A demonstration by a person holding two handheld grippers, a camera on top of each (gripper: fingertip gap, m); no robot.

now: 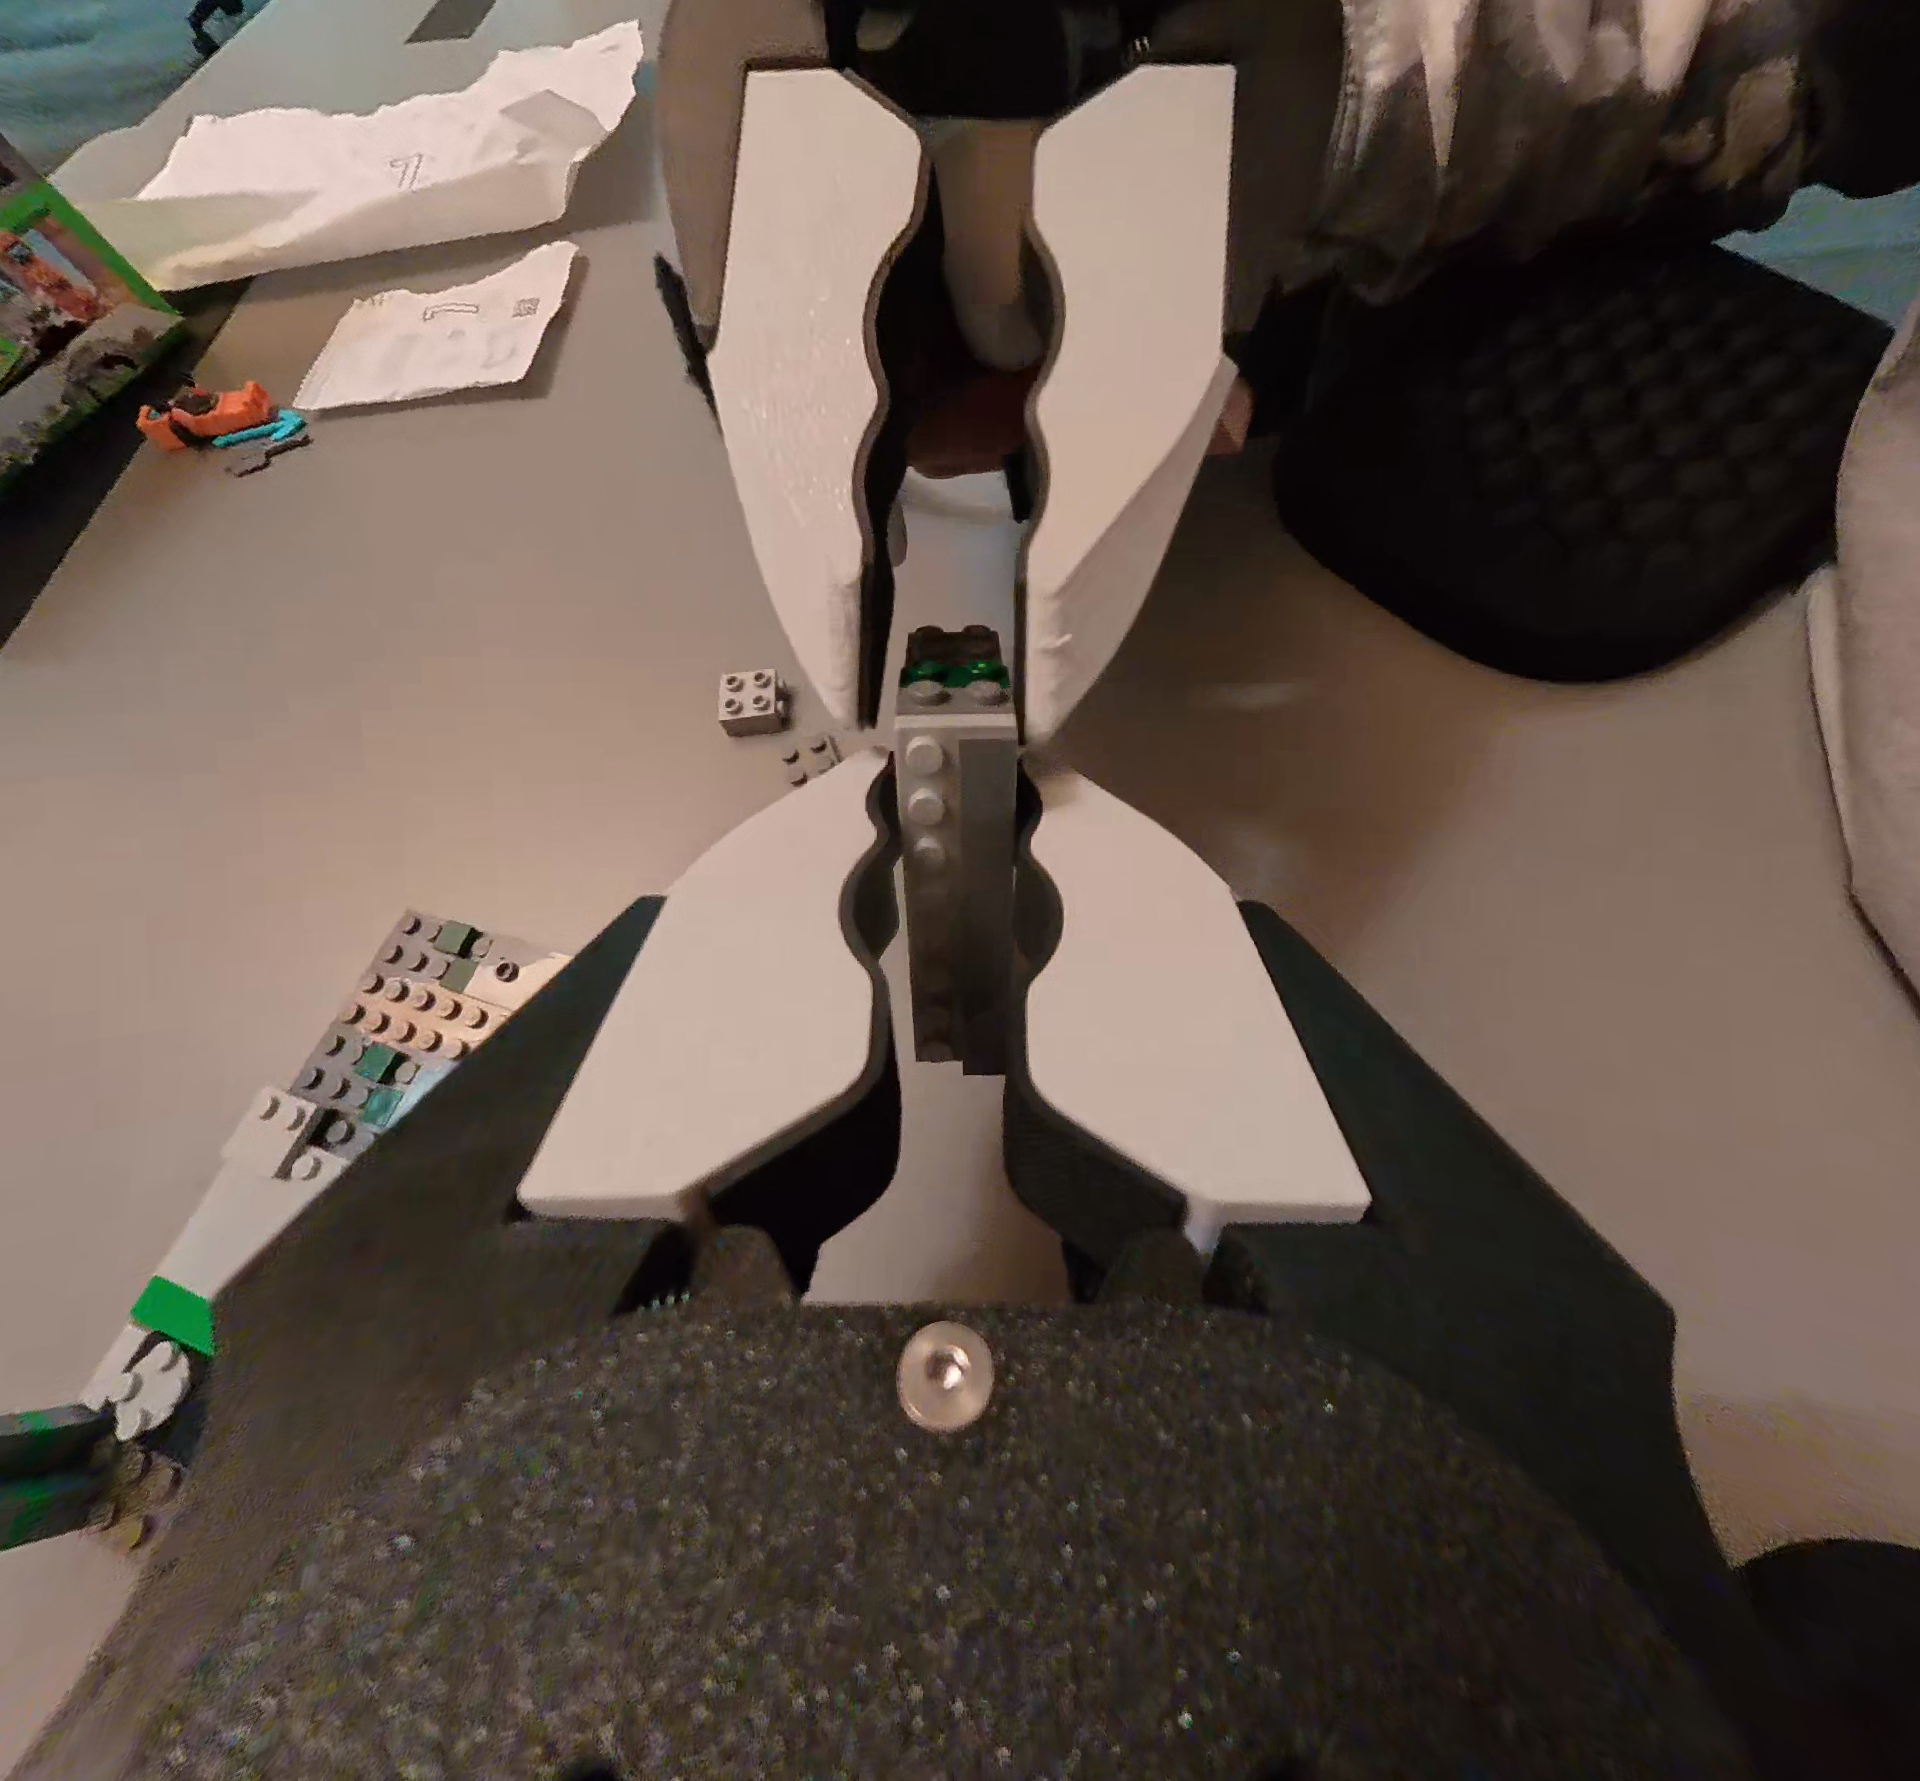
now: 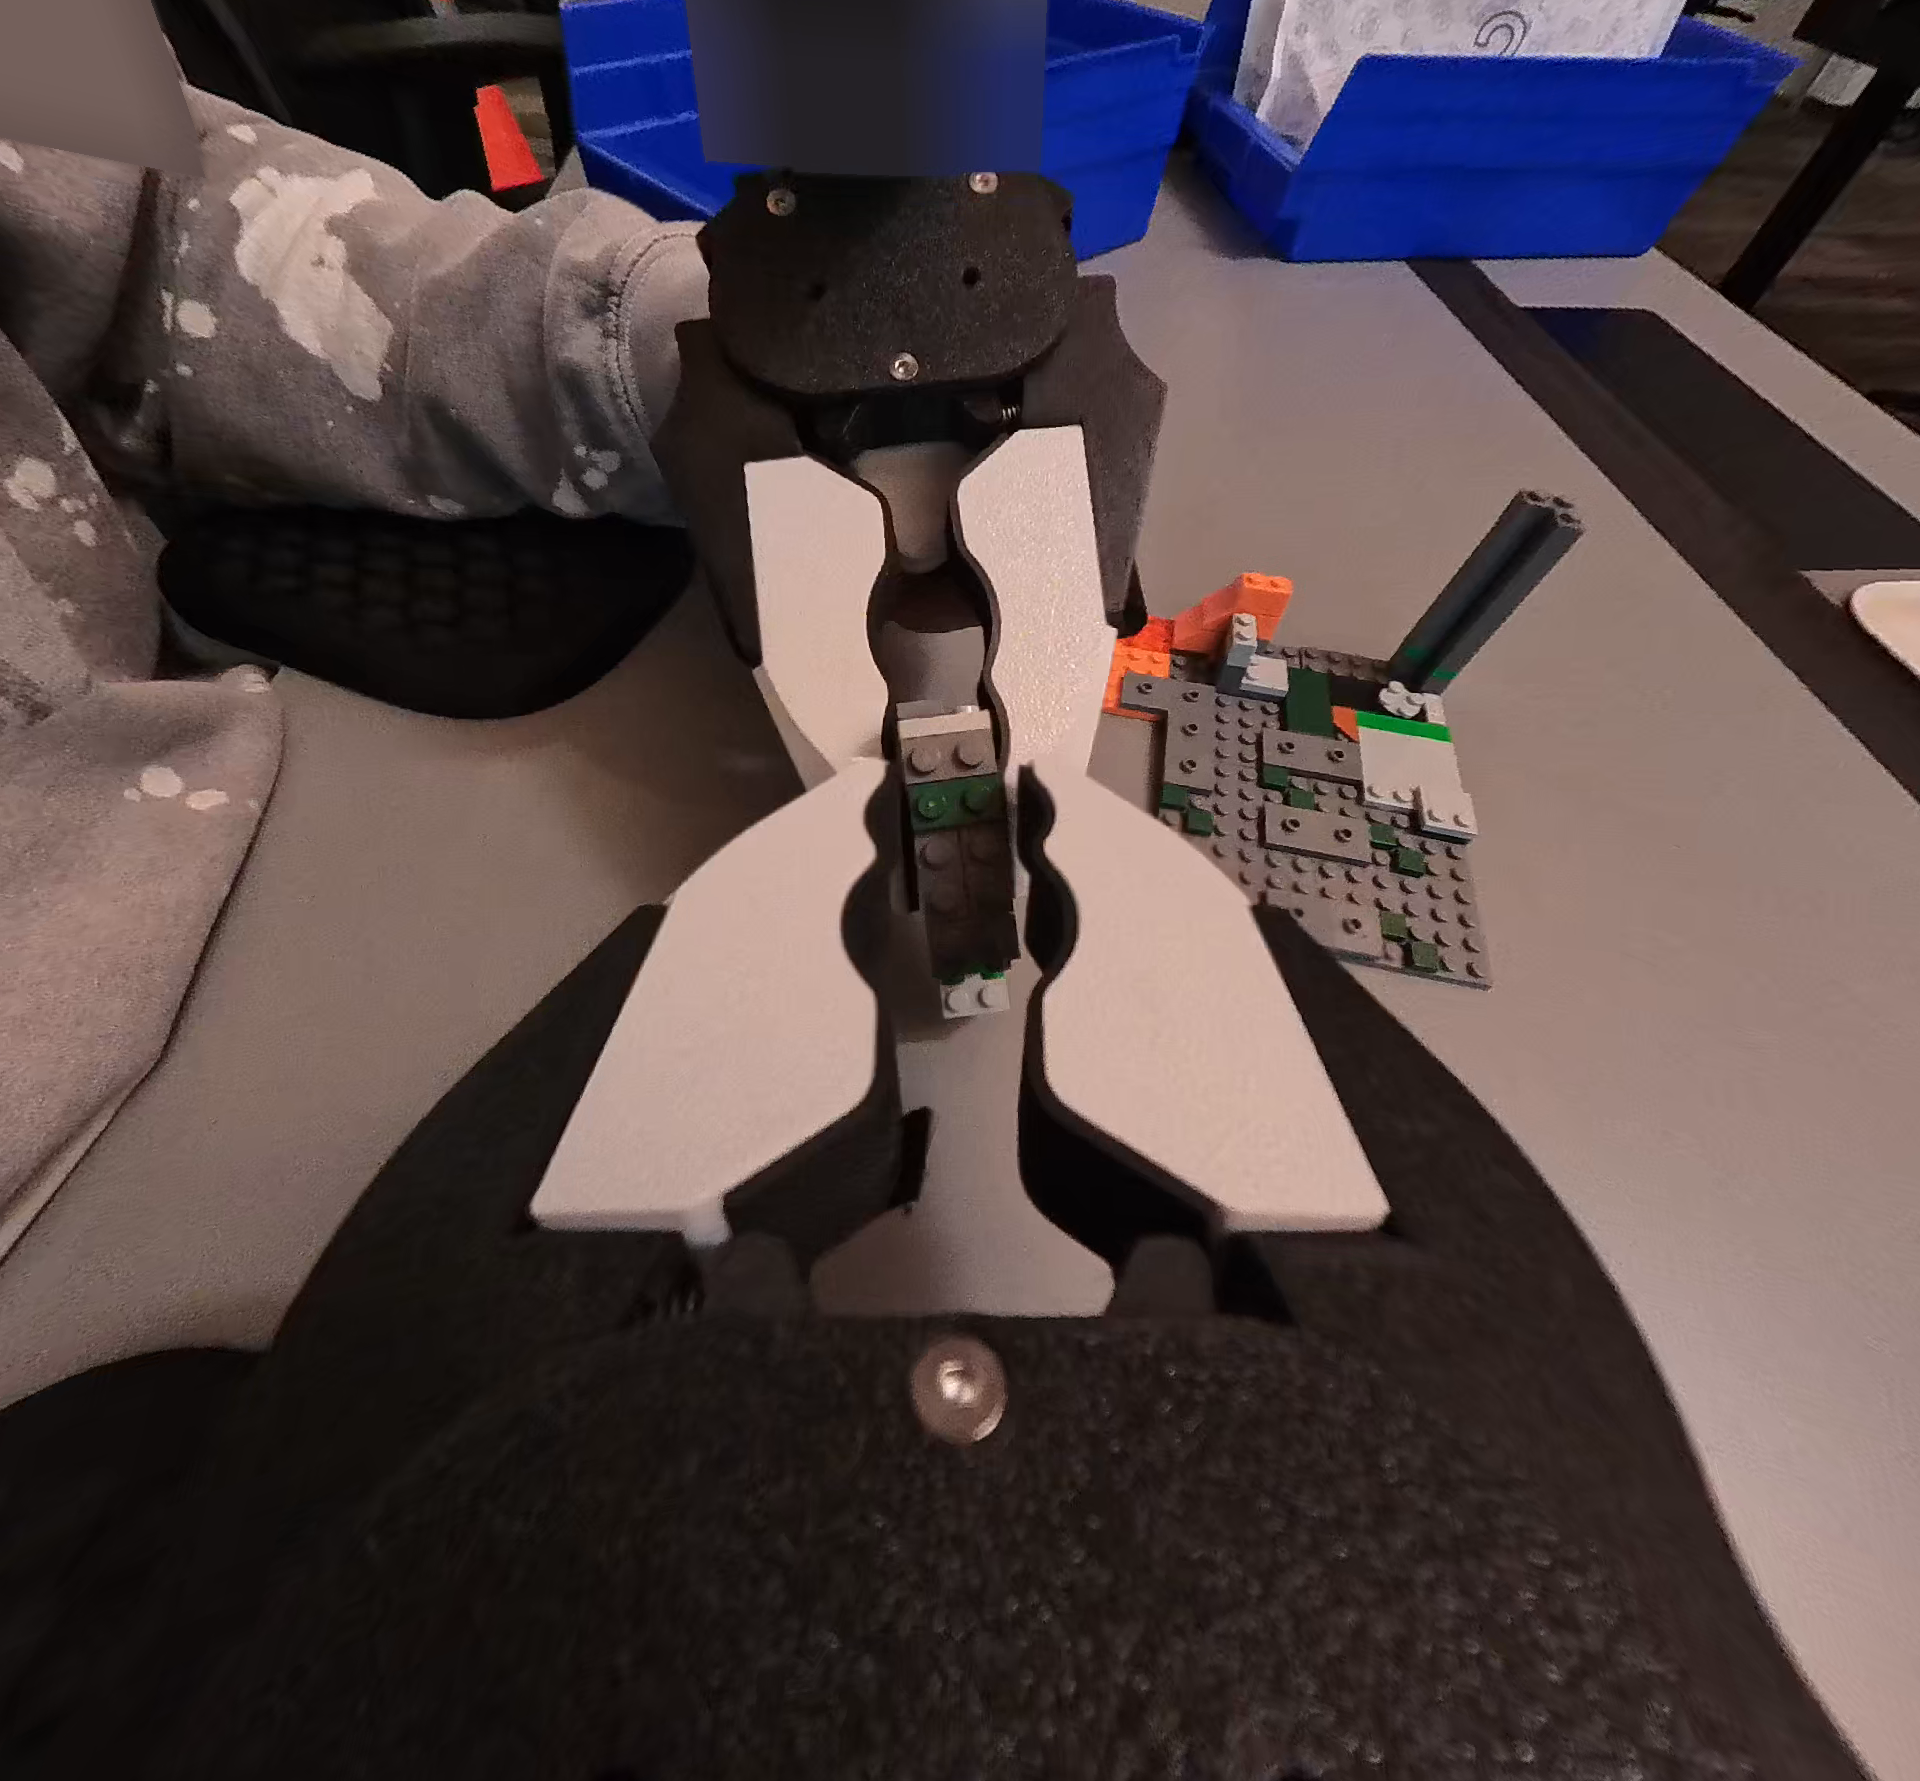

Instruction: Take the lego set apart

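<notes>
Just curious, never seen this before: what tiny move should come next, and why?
Probably pull the two apart: the left hand-held gripper and right hand-held gripper each clamp one end of the same brick stack, tips nearly meeting above the table.

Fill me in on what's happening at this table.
A person holds two handheld grippers tip to tip over a grey table. Both the left gripper and the right gripper are clamped on the same stack of lego bricks, one at each end, apparently to pull it apart. The rest of the set, a studded grey baseplate with a dark pillar, sits to the side. Two loose grey pieces lie on the table.
</notes>
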